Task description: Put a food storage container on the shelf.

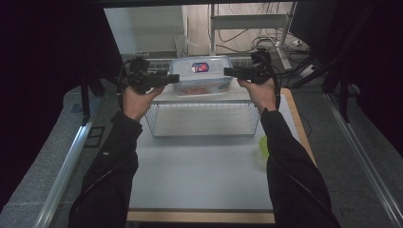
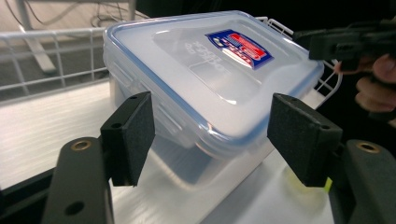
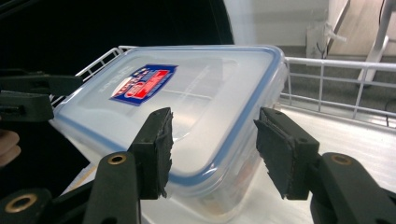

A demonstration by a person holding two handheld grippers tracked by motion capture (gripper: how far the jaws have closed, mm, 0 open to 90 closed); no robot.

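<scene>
A clear plastic box (image 1: 202,80) with a blue-rimmed lid and a red and blue label (image 1: 200,67) sits at the far end of a white wire basket (image 1: 204,135). My left gripper (image 1: 173,78) is at the box's left end and my right gripper (image 1: 229,72) at its right end. In the left gripper view the pads (image 2: 133,135) stand apart, open, around a corner of the box (image 2: 210,79), and the right gripper (image 2: 345,42) shows beyond. In the right gripper view the open jaws (image 3: 212,149) flank the lid's blue edge (image 3: 187,93). Something reddish lies inside the box.
The basket stands at the back of a pale table (image 1: 199,180). A small green object (image 1: 263,145) lies by the table's right edge, partly behind the right sleeve. Dark curtains, rails and cables surround the table.
</scene>
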